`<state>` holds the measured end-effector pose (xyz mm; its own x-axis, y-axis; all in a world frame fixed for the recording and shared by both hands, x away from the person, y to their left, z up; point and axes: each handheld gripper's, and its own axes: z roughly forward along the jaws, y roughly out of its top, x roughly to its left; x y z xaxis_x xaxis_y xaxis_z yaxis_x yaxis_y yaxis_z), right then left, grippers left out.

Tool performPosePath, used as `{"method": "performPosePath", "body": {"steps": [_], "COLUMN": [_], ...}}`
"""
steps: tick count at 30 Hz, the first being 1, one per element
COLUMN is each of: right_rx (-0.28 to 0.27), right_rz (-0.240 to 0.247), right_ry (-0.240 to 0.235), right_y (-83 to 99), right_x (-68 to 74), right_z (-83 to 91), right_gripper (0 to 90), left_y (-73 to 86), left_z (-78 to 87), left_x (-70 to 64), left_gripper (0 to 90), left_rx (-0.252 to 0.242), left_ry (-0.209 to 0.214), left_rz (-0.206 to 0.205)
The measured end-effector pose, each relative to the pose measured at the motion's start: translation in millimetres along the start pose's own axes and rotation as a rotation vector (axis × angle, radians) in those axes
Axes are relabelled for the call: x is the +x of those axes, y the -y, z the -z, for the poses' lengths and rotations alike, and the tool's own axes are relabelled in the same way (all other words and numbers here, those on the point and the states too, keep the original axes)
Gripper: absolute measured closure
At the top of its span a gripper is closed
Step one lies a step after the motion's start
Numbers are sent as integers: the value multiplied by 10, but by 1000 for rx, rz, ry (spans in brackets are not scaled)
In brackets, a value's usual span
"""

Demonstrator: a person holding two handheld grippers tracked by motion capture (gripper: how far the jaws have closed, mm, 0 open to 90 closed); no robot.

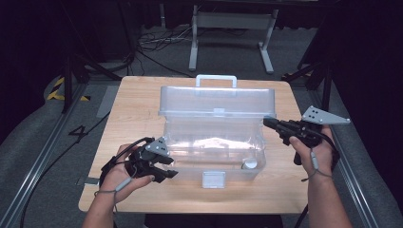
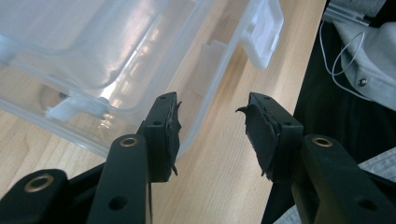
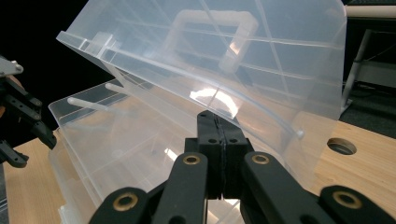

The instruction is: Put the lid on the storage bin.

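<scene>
Clear box (image 1: 214, 142) sits mid-table, long axis left-right, lid (image 1: 217, 100) raised and hinged along the far side. Your right gripper (image 1: 269, 122), jaws pressed shut with nothing visibly between them, touches the lid's right corner, just left of your hand. Your left gripper (image 1: 167, 167) stands wide open and empty, beside the box's near-left corner.
</scene>
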<state>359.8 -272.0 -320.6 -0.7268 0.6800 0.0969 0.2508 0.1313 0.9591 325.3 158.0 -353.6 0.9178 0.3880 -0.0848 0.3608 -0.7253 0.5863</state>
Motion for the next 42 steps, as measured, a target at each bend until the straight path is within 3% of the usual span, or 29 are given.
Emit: {"method": "performPosePath", "body": {"steps": [7, 11, 20, 23, 25, 27, 32, 42], "right_rx": [17, 30, 62, 69, 77, 85, 100, 135], "right_rz": [-2, 0, 5, 4, 3, 3, 3, 4], "right_ry": [0, -2, 3, 1, -1, -3, -3, -13], "right_y": [7, 18, 50, 57, 68, 78, 101, 139], "right_x": [30, 45, 90, 97, 106, 113, 131, 158], "right_z": [21, 34, 63, 69, 77, 83, 99, 125], "right_gripper": [900, 900, 900, 900, 900, 900, 900, 900], "left_y": [-22, -46, -60, -64, -67, -75, -82, -36], "left_z": [155, 234, 294, 310, 319, 322, 339, 399], "left_x": [18, 24, 89, 106, 116, 127, 148, 202], "left_gripper": [583, 656, 852, 892, 897, 898, 898, 898], "left_rx": [-58, -105, -189, -213, -249, -264, -325, -383], "left_ry": [24, 27, -17, -72, -70, -98, -100, -150], "left_rz": [42, 68, 146, 171, 192, 203, 221, 272]}}
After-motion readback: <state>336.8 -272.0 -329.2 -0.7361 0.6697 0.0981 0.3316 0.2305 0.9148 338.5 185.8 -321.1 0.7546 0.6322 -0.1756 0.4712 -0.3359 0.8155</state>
